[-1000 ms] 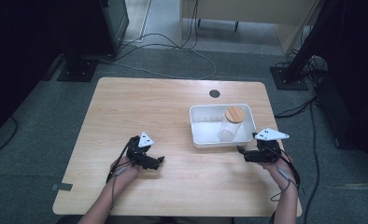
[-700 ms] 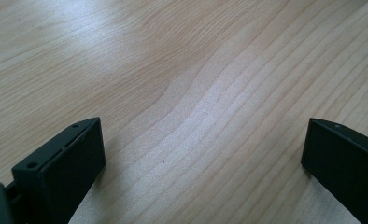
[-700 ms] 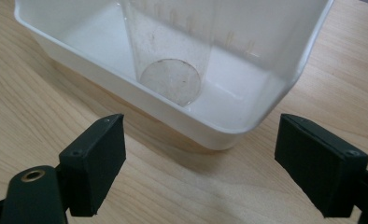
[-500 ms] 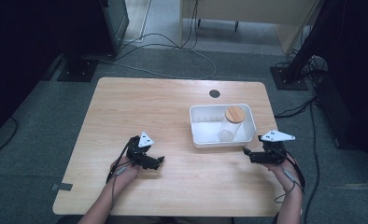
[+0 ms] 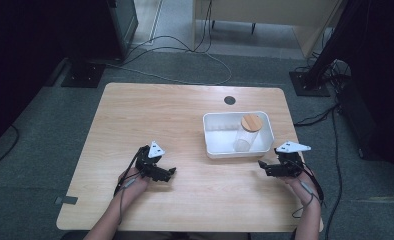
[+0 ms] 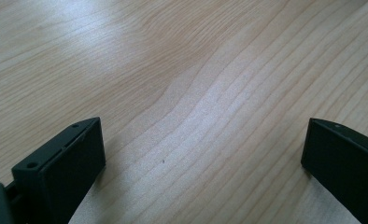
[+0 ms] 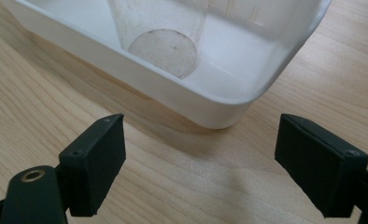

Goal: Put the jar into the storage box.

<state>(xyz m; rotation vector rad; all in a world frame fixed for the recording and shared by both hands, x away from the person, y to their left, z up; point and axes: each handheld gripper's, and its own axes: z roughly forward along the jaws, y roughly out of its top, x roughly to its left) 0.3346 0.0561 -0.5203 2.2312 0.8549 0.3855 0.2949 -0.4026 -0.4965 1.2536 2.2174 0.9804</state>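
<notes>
A white tray (image 5: 235,153) stands right of the table's middle. In it lies a clear jar (image 5: 243,141) with a round wooden lid (image 5: 251,122). My right gripper (image 5: 263,166) rests low over the table just off the tray's near right corner, its jaws open with nothing between them. The right gripper view looks past the open gripper (image 7: 201,158) at the tray's wall (image 7: 140,79) and the jar's round bottom (image 7: 163,51). My left gripper (image 5: 169,172) sits near the front left of the table, open over bare wood (image 6: 203,154).
A small black round mark (image 5: 229,100) lies on the wooden table (image 5: 150,120) behind the tray. A grey tag (image 5: 66,200) sits at the table's front left corner. Cables run over the floor beyond the far edge.
My right gripper has sunk a little and drawn slightly back toward the near edge, away from the tray. The left gripper has kept still.
</notes>
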